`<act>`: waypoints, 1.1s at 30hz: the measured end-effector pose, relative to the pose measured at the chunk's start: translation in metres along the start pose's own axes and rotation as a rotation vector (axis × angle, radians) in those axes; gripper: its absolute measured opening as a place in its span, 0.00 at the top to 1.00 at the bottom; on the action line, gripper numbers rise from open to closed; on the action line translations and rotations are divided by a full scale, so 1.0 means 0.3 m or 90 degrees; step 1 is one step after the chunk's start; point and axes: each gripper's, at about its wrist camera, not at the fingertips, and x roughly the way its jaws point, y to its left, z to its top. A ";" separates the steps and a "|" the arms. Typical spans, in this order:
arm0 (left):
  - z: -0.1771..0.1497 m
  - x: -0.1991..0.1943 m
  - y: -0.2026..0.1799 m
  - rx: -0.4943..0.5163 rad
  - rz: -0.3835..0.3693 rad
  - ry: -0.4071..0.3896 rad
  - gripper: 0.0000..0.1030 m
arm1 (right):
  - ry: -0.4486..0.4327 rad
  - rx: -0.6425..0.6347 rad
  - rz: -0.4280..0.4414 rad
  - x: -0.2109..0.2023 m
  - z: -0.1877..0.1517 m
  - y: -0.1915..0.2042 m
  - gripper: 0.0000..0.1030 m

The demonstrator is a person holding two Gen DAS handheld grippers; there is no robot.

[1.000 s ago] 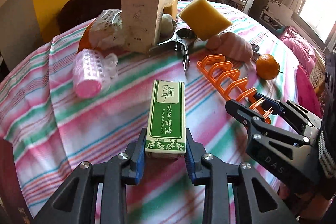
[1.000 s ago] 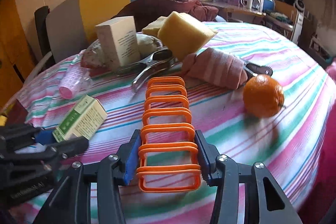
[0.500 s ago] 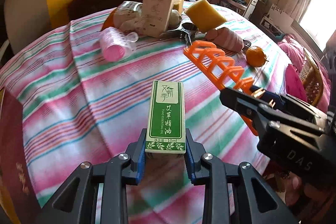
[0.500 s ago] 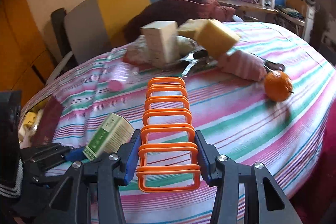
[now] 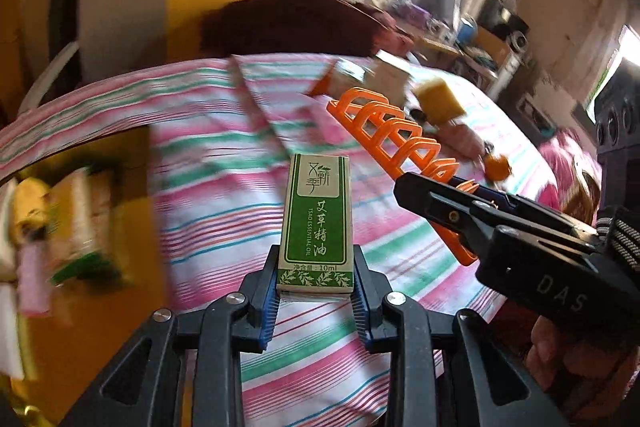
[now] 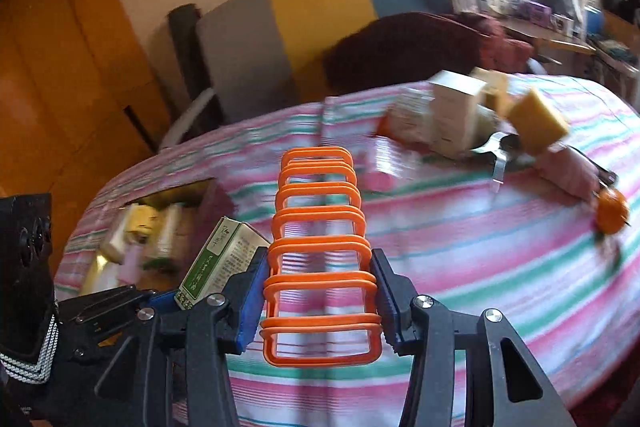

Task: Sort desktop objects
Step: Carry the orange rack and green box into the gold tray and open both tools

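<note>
My left gripper (image 5: 316,297) is shut on a green and white essential-oil box (image 5: 318,223) and holds it above the striped tablecloth; the box also shows in the right wrist view (image 6: 218,261). My right gripper (image 6: 318,311) is shut on an orange wire rack (image 6: 318,227), held in the air; the rack also shows in the left wrist view (image 5: 400,139), to the right of the box. A yellow box (image 5: 60,211) holding several sorted items lies at the left, also in the right wrist view (image 6: 140,239).
On the far side of the table stand a white carton (image 6: 456,115), a yellow sponge (image 6: 538,123), metal tongs (image 6: 498,155), a pink roll (image 6: 568,171) and an orange (image 6: 610,215). A chair (image 6: 304,27) stands behind the table. The view is motion-blurred.
Both grippers have risen and swung left with their loads. The yellow box of sorted items has come into view at the left. The clutter pile now lies farther away.
</note>
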 end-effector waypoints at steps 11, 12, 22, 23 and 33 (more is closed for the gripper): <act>-0.080 -0.185 0.348 -0.098 0.078 -0.023 0.70 | 0.042 -0.100 0.094 0.115 0.032 0.367 0.52; -0.090 -0.186 0.375 -0.103 0.085 -0.017 0.70 | 0.048 -0.106 0.097 0.134 0.032 0.396 0.52; -0.162 -0.091 0.532 -0.132 0.119 0.066 0.70 | 0.089 -0.089 0.046 0.315 0.056 0.531 0.51; -0.166 -0.069 0.544 -0.142 0.118 0.079 0.70 | 0.089 -0.086 0.031 0.336 0.060 0.535 0.51; -0.164 -0.064 0.571 -0.222 0.089 0.069 0.55 | 0.048 -0.057 0.036 0.307 0.061 0.479 0.47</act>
